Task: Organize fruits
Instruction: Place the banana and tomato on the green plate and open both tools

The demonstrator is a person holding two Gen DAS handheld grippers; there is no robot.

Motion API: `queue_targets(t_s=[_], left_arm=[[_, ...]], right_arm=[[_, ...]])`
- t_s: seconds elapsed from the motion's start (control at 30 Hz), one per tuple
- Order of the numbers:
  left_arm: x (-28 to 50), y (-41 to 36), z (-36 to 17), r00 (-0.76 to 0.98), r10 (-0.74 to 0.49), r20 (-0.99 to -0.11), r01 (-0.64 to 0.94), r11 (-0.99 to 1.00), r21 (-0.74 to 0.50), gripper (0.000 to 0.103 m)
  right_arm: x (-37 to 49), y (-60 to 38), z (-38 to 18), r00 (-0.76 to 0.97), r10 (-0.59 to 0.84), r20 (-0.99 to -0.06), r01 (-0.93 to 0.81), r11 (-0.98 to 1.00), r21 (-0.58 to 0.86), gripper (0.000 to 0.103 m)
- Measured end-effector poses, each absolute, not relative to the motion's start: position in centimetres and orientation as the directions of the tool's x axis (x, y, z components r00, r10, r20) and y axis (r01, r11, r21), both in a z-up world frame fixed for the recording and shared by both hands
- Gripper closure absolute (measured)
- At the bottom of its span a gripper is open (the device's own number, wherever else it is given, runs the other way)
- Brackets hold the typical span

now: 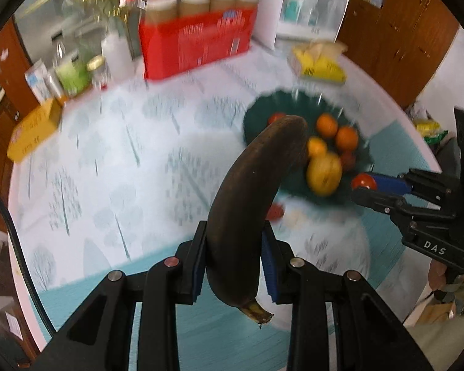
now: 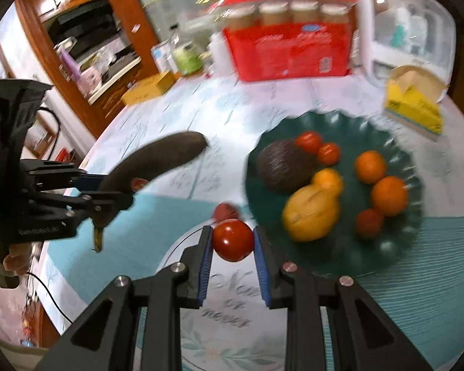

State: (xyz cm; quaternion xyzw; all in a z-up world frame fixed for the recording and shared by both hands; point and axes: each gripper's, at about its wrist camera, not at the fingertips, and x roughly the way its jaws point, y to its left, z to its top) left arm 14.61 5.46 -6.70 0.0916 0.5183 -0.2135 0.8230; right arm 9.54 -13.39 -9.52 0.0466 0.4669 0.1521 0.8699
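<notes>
On the left, a blackened banana is pinched near its stem end between the pads of the left gripper and is held clear of the table, tip pointing away. To its right, a small tomato is pinched between the blue pads of the right gripper, just beside the near left rim of the green plate.

The step in hand is judged to be the carry: both fruits are lifted and seem bound for the plate, which lies right of centre on the table. Both views are blurred. For the next move, each fruit would need to be brought over a free part of the plate. The far left part, beside the dark avocado, looks least crowded in the right wrist view. The banana is long and would likely have to be laid flat along the rim so that nothing is knocked or rolled off.

Counted on the plate in the right wrist view: one avocado, two small tomatoes, two oranges, one large yellow fruit with a smaller yellow one touching it, and one small dark red fruit. One more small red fruit lies on the table beside the rim, just beyond the held tomato. Two fruits are held, one per gripper.
</notes>
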Motion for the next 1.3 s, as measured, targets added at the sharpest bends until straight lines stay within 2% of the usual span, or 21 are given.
queue_targets(t_s=[0.27,0.47,0.7,1.0,1.17,1.3], left_arm=[[19.4,-0.4,-2.9,0.430,-0.297,-0.852,0.482,0.874,-0.061,0.073],[22.1,-5.5,-6.1,0.352,-0.308,-0.884,0.483,0.868,-0.110,0.073],[25.6,-9.4,-10.4,0.317,-0.232,-0.920,0.512,0.858,-0.040,0.073],[27.9,-10.8,-12.9,0.325,-0.117,-0.938,0.576,0.812,0.098,0.073],[28.3,-10.4,-14.8,0.304,-0.069,-0.950,0.586,0.800,0.129,0.073],[28.8,-9.8,-15.2,0.284,-0.095,-0.954,0.579,0.810,0.092,0.073]], right_arm=[[11.2,-19.3,-6.9,0.587,0.209,-0.782,-0.101,0.977,0.186,0.077],[13.1,-22.6,-7.6,0.604,0.172,-0.778,-0.023,0.980,0.199,0.077],[14.7,-22.7,-11.3,0.542,0.183,-0.820,-0.030,0.980,0.199,0.077],[16.0,-21.7,-14.0,0.506,0.219,-0.834,-0.060,0.974,0.219,0.077],[16.3,-21.0,-14.9,0.495,0.226,-0.839,-0.080,0.973,0.215,0.076],[16.1,-20.6,-15.4,0.492,0.227,-0.841,-0.086,0.973,0.213,0.076]])
